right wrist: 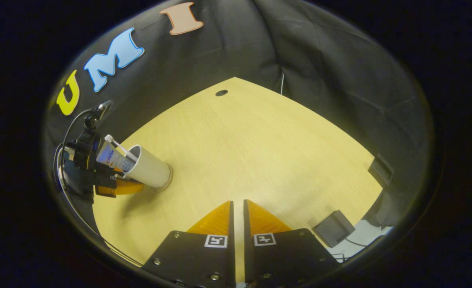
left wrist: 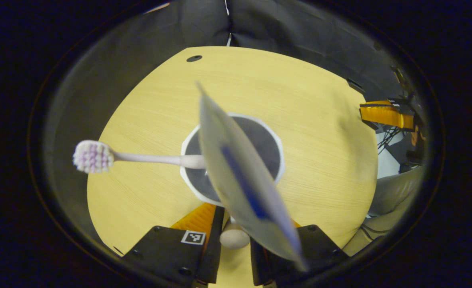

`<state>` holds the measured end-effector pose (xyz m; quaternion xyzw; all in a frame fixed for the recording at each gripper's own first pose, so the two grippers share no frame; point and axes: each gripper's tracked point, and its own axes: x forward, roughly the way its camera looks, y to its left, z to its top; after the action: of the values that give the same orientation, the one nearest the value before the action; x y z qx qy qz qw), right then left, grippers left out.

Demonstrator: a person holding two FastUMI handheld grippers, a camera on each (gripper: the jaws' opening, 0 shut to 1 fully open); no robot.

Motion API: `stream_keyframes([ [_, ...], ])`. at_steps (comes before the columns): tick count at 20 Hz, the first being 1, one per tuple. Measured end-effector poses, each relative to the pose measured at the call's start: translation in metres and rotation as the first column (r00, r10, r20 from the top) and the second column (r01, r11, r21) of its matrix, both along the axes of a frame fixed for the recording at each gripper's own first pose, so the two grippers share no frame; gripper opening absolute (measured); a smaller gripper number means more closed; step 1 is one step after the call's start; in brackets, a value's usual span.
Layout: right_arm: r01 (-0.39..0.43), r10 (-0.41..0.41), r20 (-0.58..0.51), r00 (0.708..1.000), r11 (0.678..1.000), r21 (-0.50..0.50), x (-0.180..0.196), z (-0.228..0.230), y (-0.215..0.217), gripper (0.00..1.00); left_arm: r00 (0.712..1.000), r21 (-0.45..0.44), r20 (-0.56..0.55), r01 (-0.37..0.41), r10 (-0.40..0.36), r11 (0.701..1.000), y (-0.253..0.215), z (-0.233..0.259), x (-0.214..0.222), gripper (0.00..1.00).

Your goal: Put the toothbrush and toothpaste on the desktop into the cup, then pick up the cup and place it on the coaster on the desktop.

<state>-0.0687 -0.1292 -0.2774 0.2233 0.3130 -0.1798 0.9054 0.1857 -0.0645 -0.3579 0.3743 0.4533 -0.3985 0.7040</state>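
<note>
Pale wooden table (right wrist: 260, 152) is seen inside a booth of black cloth, with a small dark hole (right wrist: 221, 93) near its far edge. No brand can be read anywhere: the print on the toothpaste (right wrist: 109, 155) is seen as blue and red marks too small to make out, and in the left gripper view the tube (left wrist: 240, 176) is blurred, a blue stripe alone being told. Square black-and-white markers are borne by both grippers.

In the right gripper view the cup (right wrist: 148, 170) is found at the table's left side, with toothpaste and toothbrush (right wrist: 118, 146) inside it and a thin disc, taken for the coaster (right wrist: 169, 179), under its base. The left gripper (right wrist: 100, 176) is seen just beside the cup; its contact is hidden.

From the left gripper (left wrist: 236, 224) the toothbrush (left wrist: 140, 158) is seen with bristles to the left, its handle cut off behind the tube. A dark round with a white rim lies below; cup mouth or coaster cannot be told. A blurred beige lump sits between the fingers, so a grasp cannot be told.

The right gripper (right wrist: 238, 204) is clenched on nothing, well apart from the cup
</note>
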Motion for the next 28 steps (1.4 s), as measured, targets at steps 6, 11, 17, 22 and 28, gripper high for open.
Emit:
stream_keyframes([
  [6,-0.048,0.048,0.007,0.999,0.999,0.008,0.014,0.006,0.015,0.10,0.997,-0.059,0.036,-0.071,0.073,0.996,0.014,0.023,-0.015,0.65],
  [11,-0.146,0.148,0.049,0.988,0.988,-0.039,0.035,0.034,0.042,0.10,0.973,-0.164,0.085,-0.200,0.216,0.966,0.054,0.051,-0.040,0.65],
  [17,-0.277,0.302,0.137,0.943,0.945,-0.177,0.064,0.094,0.087,0.10,0.875,-0.406,0.254,-0.290,0.412,0.867,0.077,0.130,-0.075,0.67],
  [22,-0.331,0.396,0.264,0.880,0.907,-0.260,0.076,0.163,0.127,0.09,0.748,-0.596,0.372,-0.262,0.550,0.759,0.067,0.225,-0.095,0.69],
  [28,-0.358,0.487,0.427,0.762,0.866,-0.348,0.080,0.257,0.168,0.10,0.561,-0.790,0.401,-0.189,0.724,0.584,0.077,0.346,-0.116,0.69],
])
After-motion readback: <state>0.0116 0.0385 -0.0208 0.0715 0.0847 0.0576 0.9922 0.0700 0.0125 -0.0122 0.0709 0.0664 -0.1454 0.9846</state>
